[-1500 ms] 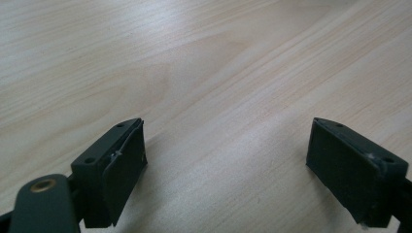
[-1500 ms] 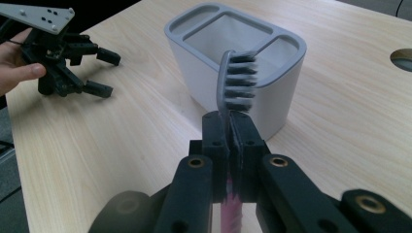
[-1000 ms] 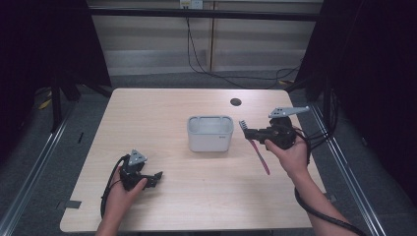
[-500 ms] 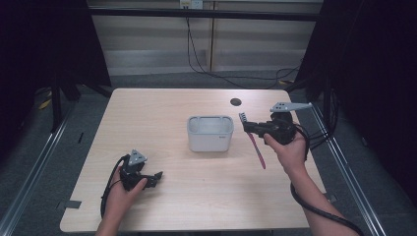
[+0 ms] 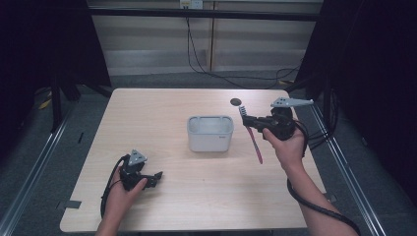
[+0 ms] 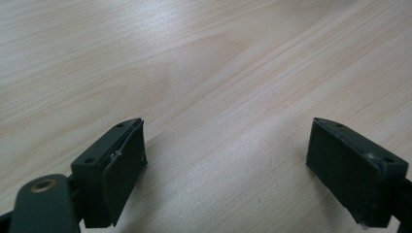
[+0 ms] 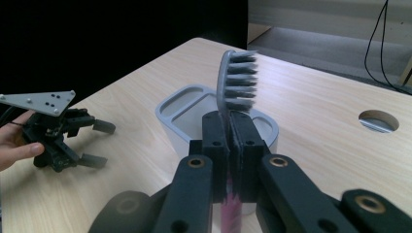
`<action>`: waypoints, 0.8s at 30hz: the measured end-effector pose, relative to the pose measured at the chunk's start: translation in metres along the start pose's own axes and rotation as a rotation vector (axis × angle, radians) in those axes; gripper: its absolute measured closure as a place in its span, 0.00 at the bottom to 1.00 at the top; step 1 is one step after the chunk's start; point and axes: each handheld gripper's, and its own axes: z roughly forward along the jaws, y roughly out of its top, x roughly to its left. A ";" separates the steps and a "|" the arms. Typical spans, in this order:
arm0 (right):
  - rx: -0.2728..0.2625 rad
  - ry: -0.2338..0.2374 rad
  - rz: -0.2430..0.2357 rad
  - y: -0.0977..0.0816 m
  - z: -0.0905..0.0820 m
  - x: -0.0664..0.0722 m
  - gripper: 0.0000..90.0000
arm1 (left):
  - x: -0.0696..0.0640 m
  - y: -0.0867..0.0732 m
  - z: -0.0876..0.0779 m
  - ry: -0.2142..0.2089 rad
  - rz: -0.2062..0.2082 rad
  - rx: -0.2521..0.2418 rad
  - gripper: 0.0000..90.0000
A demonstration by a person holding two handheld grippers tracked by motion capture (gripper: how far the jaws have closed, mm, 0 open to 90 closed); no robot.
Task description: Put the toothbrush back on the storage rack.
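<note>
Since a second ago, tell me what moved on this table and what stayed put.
The right gripper, shut on the toothbrush, carried it slightly up the high view, away from the person, beside the grey container; the pink handle hangs down over the table. The left gripper stayed resting on the table, jaws open, and the container did not move.

one pink-handled grey-bristled toothbrush (image 5: 254, 140), one grey rounded plastic holder (image 5: 210, 133) and two black two-jaw grippers are showing on one pale wooden table (image 5: 196, 196).
</note>
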 end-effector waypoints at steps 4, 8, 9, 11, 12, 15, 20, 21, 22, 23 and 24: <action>-0.024 -0.004 0.001 0.002 -0.001 -0.001 0.96 | 0.000 0.000 0.000 0.000 0.003 0.001 0.15; -0.050 -0.012 -0.002 0.005 -0.002 0.000 0.96 | 0.000 0.000 0.000 0.001 0.000 -0.001 0.15; -0.054 -0.012 -0.003 0.005 -0.002 0.000 0.96 | 0.000 0.000 0.000 0.000 0.000 0.000 0.15; -0.061 -0.011 -0.004 0.006 -0.002 0.000 0.96 | 0.000 0.000 0.000 0.000 0.000 0.000 0.15; -0.064 -0.012 -0.006 0.006 -0.001 0.001 0.96 | 0.000 0.000 0.000 0.000 0.002 0.000 0.15; -0.077 -0.011 -0.006 0.007 -0.001 0.001 0.96 | 0.000 0.000 0.000 0.000 0.000 0.000 0.15; -0.096 -0.016 -0.012 0.009 -0.001 0.001 0.96 | 0.000 0.000 0.000 0.000 0.002 0.000 0.15; -0.103 -0.016 -0.012 0.010 -0.001 0.001 0.96 | 0.000 0.000 0.000 0.001 -0.001 -0.002 0.15; -0.108 -0.012 -0.011 0.010 -0.001 0.000 0.96 | 0.000 0.000 0.000 0.000 0.000 0.000 0.15; -0.116 -0.012 -0.010 0.010 -0.001 0.000 0.96 | 0.000 0.000 0.000 0.001 0.001 -0.001 0.15; -0.122 -0.013 -0.011 0.011 0.000 0.000 0.96 | 0.000 0.000 0.000 0.000 0.000 0.000 0.15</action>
